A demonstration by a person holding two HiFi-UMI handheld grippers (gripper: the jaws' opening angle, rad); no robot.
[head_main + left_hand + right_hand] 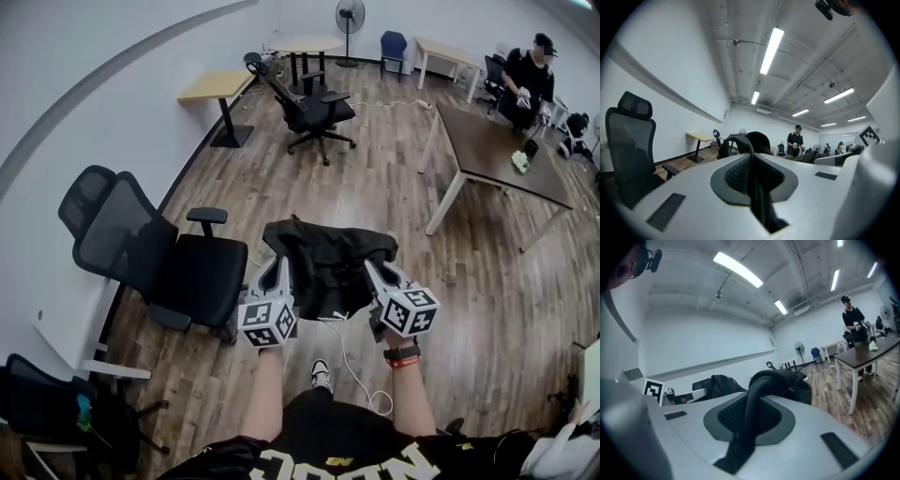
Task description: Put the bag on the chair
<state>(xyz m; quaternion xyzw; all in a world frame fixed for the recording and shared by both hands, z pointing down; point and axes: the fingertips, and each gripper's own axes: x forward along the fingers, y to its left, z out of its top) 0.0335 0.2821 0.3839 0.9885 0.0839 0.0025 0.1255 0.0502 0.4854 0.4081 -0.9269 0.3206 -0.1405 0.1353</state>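
A black bag [328, 264] hangs in the air between my two grippers, above the wood floor. My left gripper [278, 274] is shut on one black strap [752, 178] of the bag, which runs up between its jaws. My right gripper [375, 276] is shut on the other strap [752, 413]. Both point upward. A black mesh office chair [155, 253] with a headrest stands just left of the bag, its seat [199, 267] bare. In the left gripper view the chair back [628, 140] shows at the left.
A second black chair [314, 108] stands farther back by two light tables [217, 89]. A dark table [497, 150] is at the right with a person [527, 75] behind it. A white cable [356, 370] lies on the floor near my shoe. A fan [350, 19] stands at the back.
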